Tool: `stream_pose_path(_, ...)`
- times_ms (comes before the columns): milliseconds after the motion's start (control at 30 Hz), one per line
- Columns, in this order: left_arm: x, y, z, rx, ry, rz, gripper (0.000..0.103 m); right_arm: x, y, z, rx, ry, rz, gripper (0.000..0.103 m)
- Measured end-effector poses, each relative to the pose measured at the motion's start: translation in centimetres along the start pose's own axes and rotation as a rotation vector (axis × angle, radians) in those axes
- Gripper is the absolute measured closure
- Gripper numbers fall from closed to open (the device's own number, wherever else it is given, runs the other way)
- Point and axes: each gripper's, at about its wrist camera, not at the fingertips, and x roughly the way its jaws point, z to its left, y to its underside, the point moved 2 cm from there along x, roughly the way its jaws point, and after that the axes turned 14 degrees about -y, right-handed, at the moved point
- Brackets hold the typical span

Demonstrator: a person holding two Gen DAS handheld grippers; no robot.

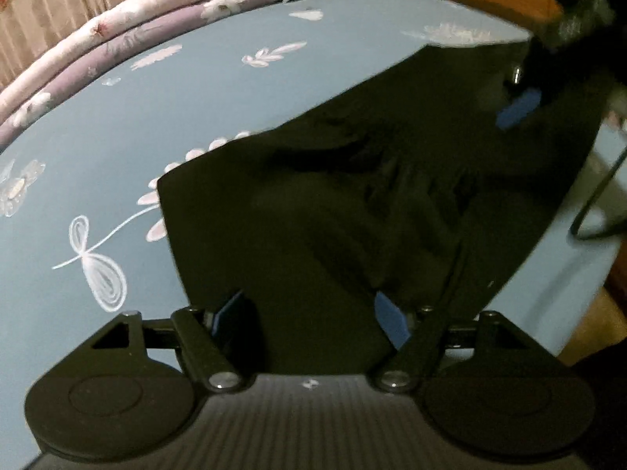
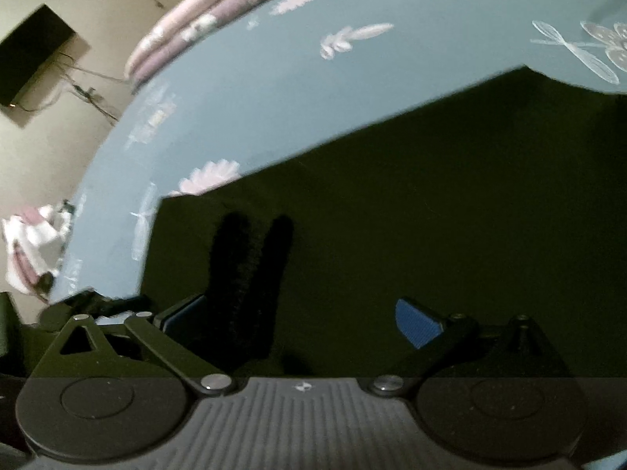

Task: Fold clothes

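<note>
Left gripper (image 1: 309,313) jaws wide apart over black garment (image 1: 352,203), nothing pinched. Garment spread on blue floral bedsheet (image 1: 117,125), creased right of centre. Right gripper (image 1: 517,105) at far right. Rolled purple bedding (image 1: 129,35) far left.

I see a dark garment (image 1: 352,203) of matt, softly creased cloth on a smooth printed-cotton-looking bedsheet (image 1: 196,90). My left gripper (image 1: 309,313) looks matt black plastic — ribbed blue pads (image 1: 388,317), shiny metal pivot pins.

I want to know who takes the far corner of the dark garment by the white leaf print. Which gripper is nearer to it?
Left. The left gripper hovers just below that corner of the dark garment; the right gripper sits at the opposite end.
</note>
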Motion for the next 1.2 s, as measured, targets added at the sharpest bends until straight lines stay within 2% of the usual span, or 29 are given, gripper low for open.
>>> stream_pose_path(167, -1.0, -2.3, 1.6, -0.028, -0.025, -0.066, 0.029, 0.3, 0.5, -1.1, 0.015, 0.0, 0.006, 0.0)
stream_pose_path(267, 0.0, -4.0, 2.7, -0.068, -0.017, -0.091, 0.028, 0.2, 0.5, -1.3, 0.016, -0.011, 0.005, 0.0)
stream_pose_path(433, 4.0, -6.3, 2.6, -0.097, -0.006, -0.084, 0.028, 0.1, 0.7, -1.7, 0.036, -0.035, -0.023, 0.0)
stream_pose_path(667, 8.3, -7.4, 3.1, -0.177, 0.03, -0.045, 0.025, 0.0, 1.8, -1.6, 0.019, -0.047, -0.083, 0.0)
stream_pose_path(733, 8.3, -7.8, 3.3, -0.18, 0.034, -0.045, 0.026, 0.2, 2.3, -1.1, -0.035, -0.022, -0.084, 0.0)
stream_pose_path(833, 7.3, -7.9, 3.7, -0.167, 0.034, -0.053, 0.026, 1.3, 3.0, 0.6, -0.167, 0.065, -0.041, 0.0)
stream_pose_path(1000, 6.7, -6.6, 6.0, -0.238, 0.035, -0.044, 0.026, 3.2, 3.9, 2.6, -0.316, 0.221, 0.004, 0.0)
stream_pose_path(1067, 7.5, -6.1, 6.7, -0.26, 0.049, -0.013, 0.026, 3.9, 4.4, 3.2, -0.368, 0.278, 0.017, 0.0)
stream_pose_path(1133, 8.0, -5.9, 6.8, -0.26, 0.069, -0.001, 0.026, 4.3, 4.5, 3.4, -0.383, 0.311, 0.019, 0.0)
stream_pose_path(1200, 7.2, -6.2, 7.0, -0.249, 0.083, -0.033, 0.026, 4.4, 4.2, 3.3, -0.357, 0.318, 0.016, 0.0)
